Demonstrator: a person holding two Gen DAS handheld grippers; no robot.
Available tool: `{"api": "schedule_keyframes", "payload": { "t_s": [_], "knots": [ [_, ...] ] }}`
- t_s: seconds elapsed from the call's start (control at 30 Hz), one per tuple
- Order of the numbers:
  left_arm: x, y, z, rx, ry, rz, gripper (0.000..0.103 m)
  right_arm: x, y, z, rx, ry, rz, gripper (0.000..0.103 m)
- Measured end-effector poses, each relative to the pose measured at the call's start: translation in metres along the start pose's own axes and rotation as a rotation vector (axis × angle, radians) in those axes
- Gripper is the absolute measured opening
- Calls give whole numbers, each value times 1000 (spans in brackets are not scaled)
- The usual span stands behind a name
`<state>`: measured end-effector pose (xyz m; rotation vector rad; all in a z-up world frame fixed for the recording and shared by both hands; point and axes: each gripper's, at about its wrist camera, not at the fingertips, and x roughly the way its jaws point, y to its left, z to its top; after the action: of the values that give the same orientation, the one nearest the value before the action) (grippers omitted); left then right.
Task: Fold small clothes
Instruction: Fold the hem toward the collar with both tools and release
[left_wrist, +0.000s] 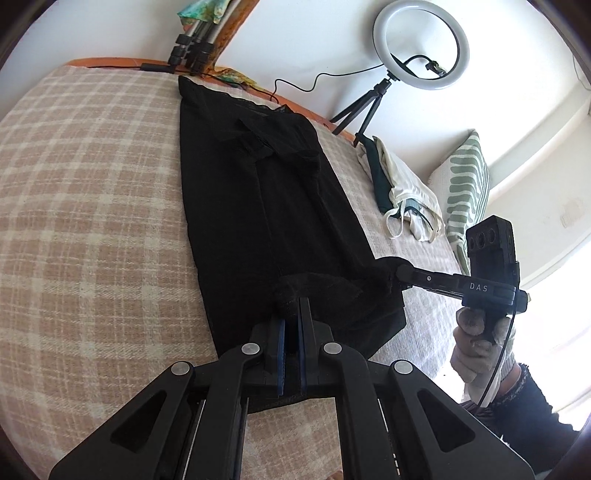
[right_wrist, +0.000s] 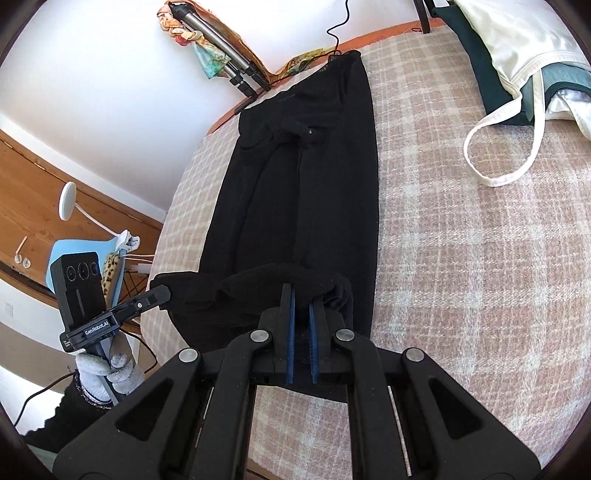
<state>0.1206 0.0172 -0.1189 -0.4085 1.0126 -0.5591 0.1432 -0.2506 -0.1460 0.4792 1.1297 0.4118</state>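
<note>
"DAS", "GenRobot.AI", apparently, on claws (left_wrist: 480, 287) (right_wrist: 96, 328)

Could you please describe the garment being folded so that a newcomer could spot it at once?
On the plaid bedcover, a long black garment lies flat down the middle. Both grippers, left gripper and right gripper, pinch its near edge. Unlike the cream and green clothes near the pillow, it is black.

My left gripper (left_wrist: 292, 314) has its jaws nearly together, pinching bunched black fabric at the tips. My right gripper (right_wrist: 302, 295) does the same, blue pads close. Both reach forward side by side, each held from below by a gloved hand (left_wrist: 476, 343) on its handle.
</note>
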Motion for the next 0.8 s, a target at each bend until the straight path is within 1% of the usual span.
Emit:
{"api": "schedule_keyframes", "payload": {
  "t_s": [0.13,0.2,0.27,0.3,0.37,0.43,0.53,0.6,0.67,0.7,0.8],
  "knots": [
    [6,6,4,-5,0,17,4,11,-7,9,22,19,1,9],
    [6,10,8,-25,7,30,7,13,-12,13,52,24,-3,11],
    [0,14,12,-63,3,36,19,7,-15,18,69,21,-28,30],
    [-6,15,12,-64,-22,46,21,0,-15,19,59,-3,-40,32],
    [-17,13,11,-35,-69,57,21,-16,-8,18,4,-43,-37,32],
    [-22,9,8,-3,-66,34,21,-23,3,13,-66,-36,0,32],
    [-17,1,1,46,-26,9,21,-18,20,3,-161,8,17,32],
    [-8,-5,-3,72,23,4,21,-4,28,-4,-205,59,19,32],
    [0,-10,-7,106,61,29,21,13,36,-10,-249,105,-3,31],
    [3,-12,-8,122,67,45,21,21,39,-13,-266,124,-14,31],
    [12,-12,-8,143,93,85,21,38,41,-15,-278,162,-26,31]
  ]
}}
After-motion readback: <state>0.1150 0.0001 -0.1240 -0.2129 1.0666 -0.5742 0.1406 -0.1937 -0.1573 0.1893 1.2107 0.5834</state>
